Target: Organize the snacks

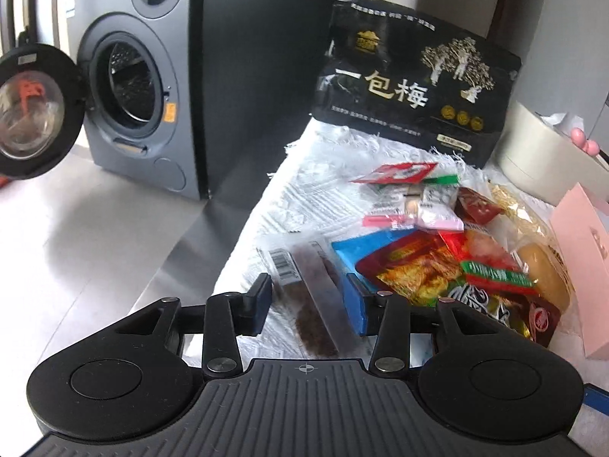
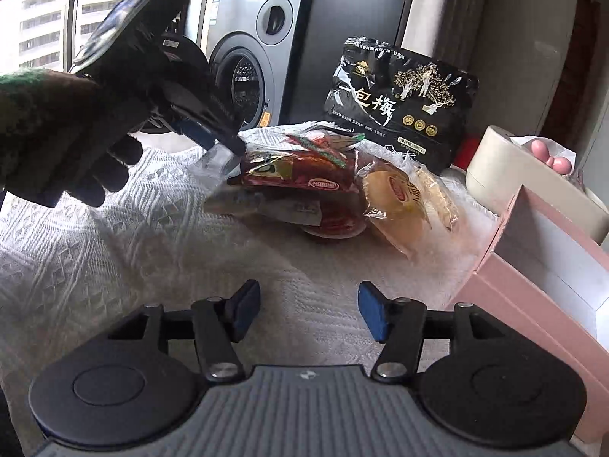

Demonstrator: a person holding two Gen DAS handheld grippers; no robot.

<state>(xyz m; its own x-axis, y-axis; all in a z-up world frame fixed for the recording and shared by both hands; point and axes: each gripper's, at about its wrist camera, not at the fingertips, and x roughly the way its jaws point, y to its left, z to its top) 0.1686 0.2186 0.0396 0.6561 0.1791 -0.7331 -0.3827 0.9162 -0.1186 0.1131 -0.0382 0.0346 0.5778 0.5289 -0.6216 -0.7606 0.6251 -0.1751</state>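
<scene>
A pile of snack packets (image 1: 437, 251) lies on the white woven cloth (image 1: 304, 198). A brown strip snack in a clear wrapper (image 1: 304, 289) runs between the blue pads of my left gripper (image 1: 309, 299), which stands open with gaps at the pads. From the right wrist view, that left gripper (image 2: 228, 148) hangs in a gloved hand (image 2: 68, 144), tips at the clear wrapper (image 2: 213, 165) on the pile's left edge. A wrapped yellow bun (image 2: 396, 198) and a red packet (image 2: 297, 173) lie beyond my right gripper (image 2: 309, 314), open over bare cloth (image 2: 152, 236). A large black plum bag (image 2: 399, 99) stands behind.
A pink box (image 2: 540, 251) stands open at the right, a beige round container (image 2: 506, 167) behind it. The table's edge (image 1: 243, 221) drops off left of the cloth. A washing machine (image 1: 125, 87) with its door open stands on the floor beyond.
</scene>
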